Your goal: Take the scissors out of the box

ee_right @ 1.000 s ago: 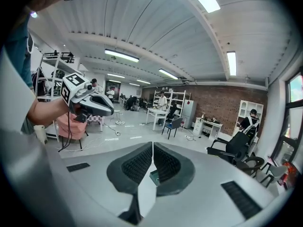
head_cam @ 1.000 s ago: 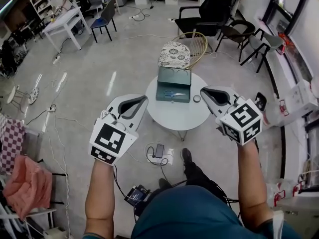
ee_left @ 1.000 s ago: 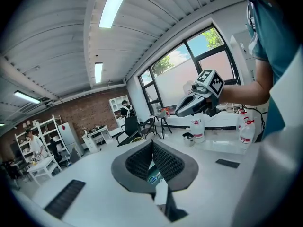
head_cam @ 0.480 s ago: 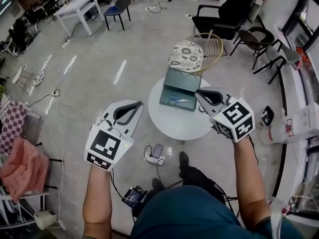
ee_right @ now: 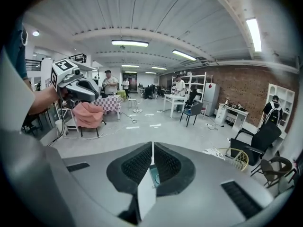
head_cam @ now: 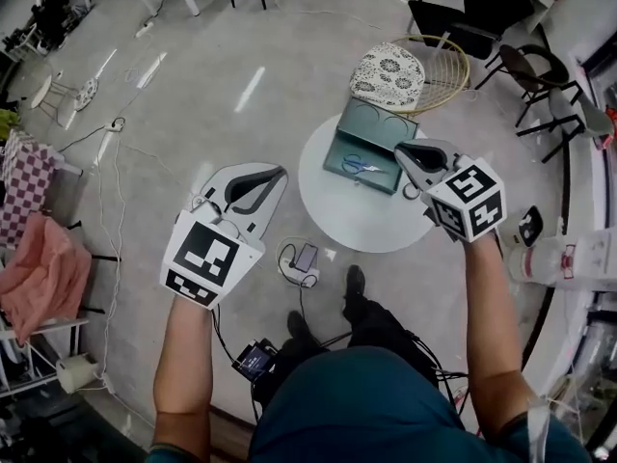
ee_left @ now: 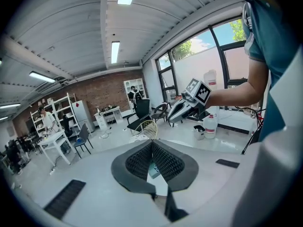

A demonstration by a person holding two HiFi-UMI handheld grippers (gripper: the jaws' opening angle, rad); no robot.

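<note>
L gripper [head_cam: 280, 174] & R gripper [head_cam: 399, 151]: jaws together, empty, R by open box [head_cam: 376, 123] w/ scissors [head_cam: 361, 166] inside

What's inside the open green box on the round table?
Blue-handled scissors lie in the box base. The right gripper covers the box's right corner, so anything there is unseen.

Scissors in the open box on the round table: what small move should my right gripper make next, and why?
Probably open the right gripper and ease it left over the scissors. Its jaws are together on nothing, and it sits at the right edge of the box, where the scissors lie flat and uncovered. The left gripper is off over the floor.
</note>
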